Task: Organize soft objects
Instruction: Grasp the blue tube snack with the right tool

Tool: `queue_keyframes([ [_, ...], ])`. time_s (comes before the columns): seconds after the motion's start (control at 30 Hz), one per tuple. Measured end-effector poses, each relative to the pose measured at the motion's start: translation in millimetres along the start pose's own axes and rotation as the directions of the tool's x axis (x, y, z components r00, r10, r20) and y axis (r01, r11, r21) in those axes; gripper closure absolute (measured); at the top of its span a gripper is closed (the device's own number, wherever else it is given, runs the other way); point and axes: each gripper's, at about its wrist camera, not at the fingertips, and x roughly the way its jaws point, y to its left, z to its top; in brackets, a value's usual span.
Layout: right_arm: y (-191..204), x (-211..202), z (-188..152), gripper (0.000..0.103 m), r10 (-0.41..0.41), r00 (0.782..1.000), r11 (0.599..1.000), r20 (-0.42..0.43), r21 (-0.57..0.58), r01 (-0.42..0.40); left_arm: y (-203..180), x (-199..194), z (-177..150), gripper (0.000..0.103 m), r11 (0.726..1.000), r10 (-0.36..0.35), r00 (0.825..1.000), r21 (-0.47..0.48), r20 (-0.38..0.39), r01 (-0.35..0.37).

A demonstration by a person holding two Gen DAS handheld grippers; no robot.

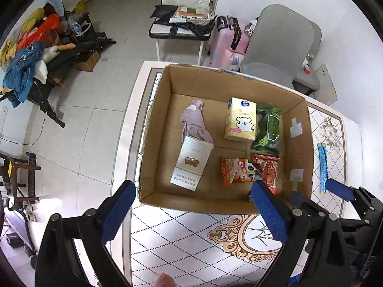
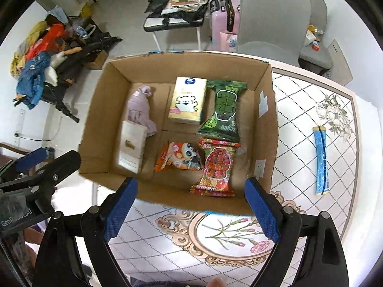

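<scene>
Cardboard box (image 2: pixel 265 131): open-topped, on the patterned counter (image 2: pixel 299 110), its near wall partly hidden behind both claws
Hard to make out: white carton (image 2: pixel 131 147) is blurred in the right wrist view; small print on the packets is unreadable
Cut off: red packet (image 1: pixel 269 171) is half hidden by a blue pad in the left wrist view
Box, left side: mauve cloth (image 2: pixel 141 107) bunched at the far end, its near end touching the white carton
Box, middle: yellow tissue pack (image 2: pixel 186 100) far, orange snack bag (image 2: pixel 179 159) near
Box, right side: green packet (image 2: pixel 223 108) far, red packet near, ends touching
Outside the box: blue stick sachet (image 2: pixel 320 160) on the counter, well apart to the right
Left claw (image 1: pixel 194 212): pads wide apart, holding nothing, just short of the near wall
Right claw (image 2: pixel 192 209): pads wide apart, holding nothing, by the near wall
</scene>
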Motion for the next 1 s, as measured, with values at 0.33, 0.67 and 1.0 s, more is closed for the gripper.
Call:
queue_keyframes([
  [0.33,-83,-29,-10,0.01,0.074,0.996,0.991,0.054,0.103,-0.08,-72,-24,0,0.004,0.994,0.065,0.995,0.082,0.071,-0.071],
  [0.67,-278,19,-17,0.01,-0.142,0.988,0.93,-0.064,0.332,0.156,-215,46,12,0.004,0.965,0.088,0.996,0.249,-0.005,-0.084],
  [1.0,-356,144,-11,0.024,-0.079,0.963,0.897,-0.258,0.403,0.181,-267,131,28,0.004,0.925,0.256,0.965,0.303,-0.055,-0.229],
])
